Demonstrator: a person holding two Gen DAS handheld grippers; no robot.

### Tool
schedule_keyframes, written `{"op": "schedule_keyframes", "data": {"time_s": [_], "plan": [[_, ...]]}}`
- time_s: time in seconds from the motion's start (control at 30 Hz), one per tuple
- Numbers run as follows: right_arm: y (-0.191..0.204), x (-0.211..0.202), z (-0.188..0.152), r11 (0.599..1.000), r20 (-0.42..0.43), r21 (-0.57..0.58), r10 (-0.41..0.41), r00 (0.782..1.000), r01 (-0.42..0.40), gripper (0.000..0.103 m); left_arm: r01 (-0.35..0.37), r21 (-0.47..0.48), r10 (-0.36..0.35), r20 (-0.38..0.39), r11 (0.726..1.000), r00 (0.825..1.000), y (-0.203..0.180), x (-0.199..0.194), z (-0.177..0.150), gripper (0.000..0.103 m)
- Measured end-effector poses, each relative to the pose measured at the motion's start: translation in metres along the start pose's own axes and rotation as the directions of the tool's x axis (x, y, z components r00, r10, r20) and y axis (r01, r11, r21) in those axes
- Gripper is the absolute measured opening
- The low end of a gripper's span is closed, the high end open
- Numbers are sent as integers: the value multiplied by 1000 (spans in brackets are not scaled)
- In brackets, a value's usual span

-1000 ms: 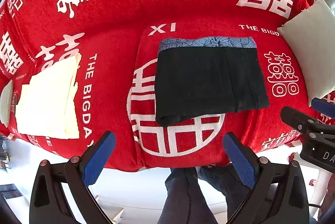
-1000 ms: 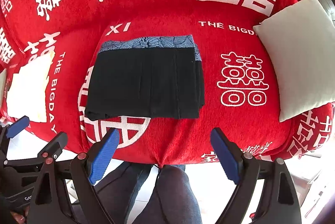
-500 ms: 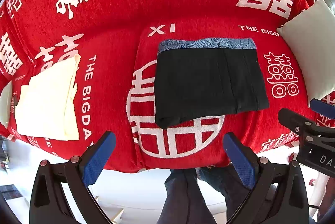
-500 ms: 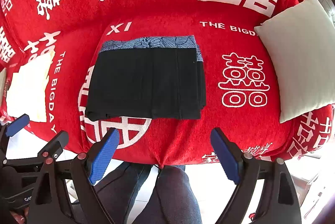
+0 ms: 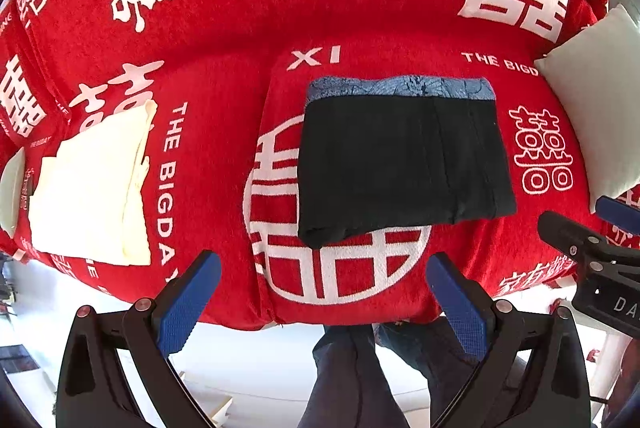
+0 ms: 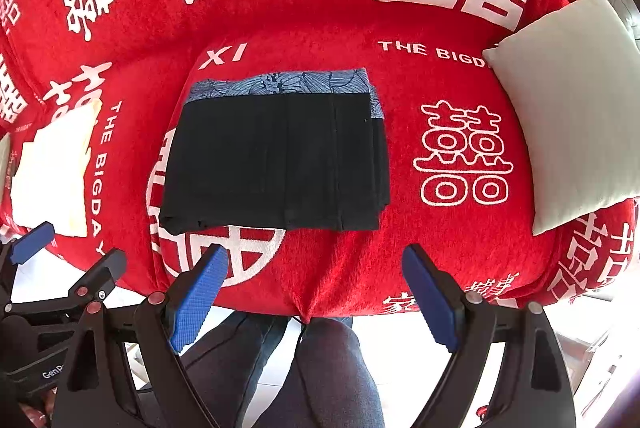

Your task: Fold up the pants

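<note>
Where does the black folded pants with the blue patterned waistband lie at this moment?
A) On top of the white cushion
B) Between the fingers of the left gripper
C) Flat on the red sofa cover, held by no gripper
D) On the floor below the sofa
C: the black folded pants with the blue patterned waistband lie flat on the red sofa cover with white characters, while the left gripper and right gripper are open, short of them.
</note>
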State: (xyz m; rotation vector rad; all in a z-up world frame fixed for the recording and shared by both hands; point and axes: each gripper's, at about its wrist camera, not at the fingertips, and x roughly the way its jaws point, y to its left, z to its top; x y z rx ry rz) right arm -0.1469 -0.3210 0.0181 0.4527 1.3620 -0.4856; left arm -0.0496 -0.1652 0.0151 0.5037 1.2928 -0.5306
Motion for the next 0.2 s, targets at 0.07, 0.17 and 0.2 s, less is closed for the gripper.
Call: {"op": "schedule_keyframes", "data": {"time_s": [0.07,0.17,0.2], "plan": [[0,0,0,1000,0,0,0,1000,0,91,-3,4,3,10,1000,1000,-1,-1,0,103],[0,0,0,1000,0,-1,-1,1000,1,91,2,10,-2,8,1000,1000,-3,-2,1,103],[-1,1,0,1000,0,-1,-1,1000,1,91,-2,13,2,5,1000,1000,-3,-1,1,103]]}}
